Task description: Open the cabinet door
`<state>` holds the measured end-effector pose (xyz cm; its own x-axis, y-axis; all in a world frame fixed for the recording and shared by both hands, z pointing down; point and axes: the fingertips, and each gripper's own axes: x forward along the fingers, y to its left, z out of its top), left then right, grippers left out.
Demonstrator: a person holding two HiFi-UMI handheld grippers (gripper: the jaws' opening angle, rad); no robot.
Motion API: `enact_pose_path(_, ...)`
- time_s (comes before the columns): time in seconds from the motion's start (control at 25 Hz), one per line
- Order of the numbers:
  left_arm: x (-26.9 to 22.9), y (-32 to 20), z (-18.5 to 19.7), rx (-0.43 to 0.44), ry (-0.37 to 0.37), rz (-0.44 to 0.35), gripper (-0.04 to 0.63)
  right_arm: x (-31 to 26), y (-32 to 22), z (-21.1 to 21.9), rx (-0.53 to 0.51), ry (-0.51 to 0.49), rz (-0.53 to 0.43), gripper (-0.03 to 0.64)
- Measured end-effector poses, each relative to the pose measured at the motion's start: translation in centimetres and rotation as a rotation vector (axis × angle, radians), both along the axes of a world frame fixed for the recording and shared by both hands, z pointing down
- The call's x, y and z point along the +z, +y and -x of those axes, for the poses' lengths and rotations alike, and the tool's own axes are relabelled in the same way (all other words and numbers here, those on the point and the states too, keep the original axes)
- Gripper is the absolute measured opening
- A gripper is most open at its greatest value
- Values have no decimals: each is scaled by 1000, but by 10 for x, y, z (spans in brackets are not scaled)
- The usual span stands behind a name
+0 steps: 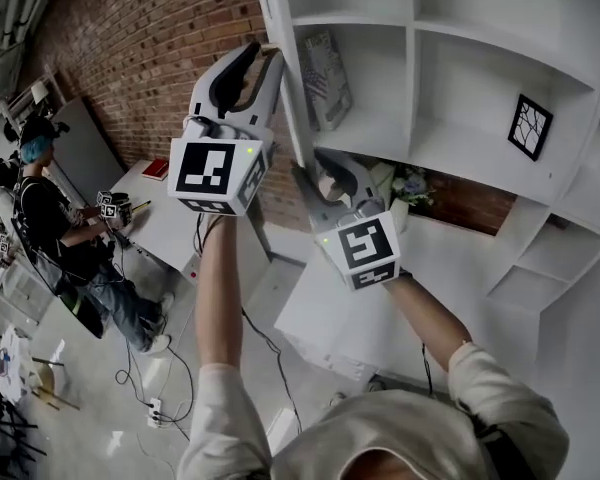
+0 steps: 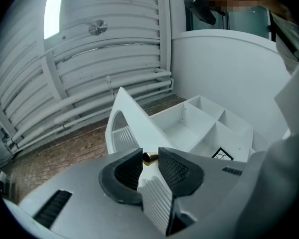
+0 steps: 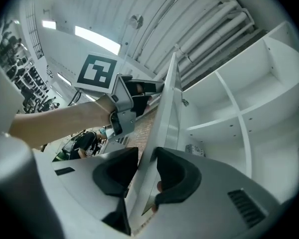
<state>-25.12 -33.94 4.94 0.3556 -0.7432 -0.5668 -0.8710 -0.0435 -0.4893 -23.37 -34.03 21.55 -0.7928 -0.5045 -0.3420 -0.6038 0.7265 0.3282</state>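
The white cabinet [image 1: 460, 58] has open shelves, and its door [image 1: 288, 98] stands swung out, seen edge-on. My left gripper [image 1: 267, 56] is high on the door's edge. In the left gripper view, the left gripper [image 2: 149, 159] has a small brass knob [image 2: 150, 158] of the door [image 2: 132, 118] pinched between its pads. My right gripper [image 1: 308, 173] sits lower on the same edge. Seen in the right gripper view, the right gripper [image 3: 145, 168] has the door panel [image 3: 168, 103] passing between its pads, which press on both faces.
On the shelves are a book [image 1: 325, 78], a framed picture [image 1: 530, 126] and flowers [image 1: 402, 183]. A low white table [image 1: 330, 308] stands under my arms. A brick wall [image 1: 150, 28] runs behind. People [image 1: 50, 218] work by a desk at the left, with cables on the floor.
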Motion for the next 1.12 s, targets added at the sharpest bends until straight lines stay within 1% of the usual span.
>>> enact_pose_path(0.12, 3, 11, 29, -73, 12, 24, 108, 2, 13, 27, -68, 11, 5, 132)
enact_pose_path(0.24, 9, 22, 64, -139, 42, 54, 101, 4, 23, 57, -124, 28, 15, 132)
enact_pose_path(0.36, 17, 32, 98, -203, 69, 87, 101, 6, 29, 89, -174, 38, 17, 121)
enact_pose_path(0.56, 37, 61, 151, -328, 102, 134, 100, 11, 40, 142, -257, 60, 40, 121)
enact_pose_path(0.64, 46, 71, 168, -365, 113, 155, 92, 13, 44, 159, -276, 63, 41, 121)
enact_pose_path(0.76, 60, 76, 181, -385, 129, 178, 83, 12, 47, 165, -263, 39, 38, 122)
enact_pose_path(0.8, 64, 75, 184, -390, 134, 185, 80, 13, 46, 165, -263, 34, 41, 60)
enact_pose_path(0.96, 80, 74, 193, -397, 154, 214, 75, 25, 49, 175, -288, 71, 45, 81)
enact_pose_path(1.12, 101, 66, 195, -403, 173, 242, 74, 33, 51, 171, -297, 63, 53, 81)
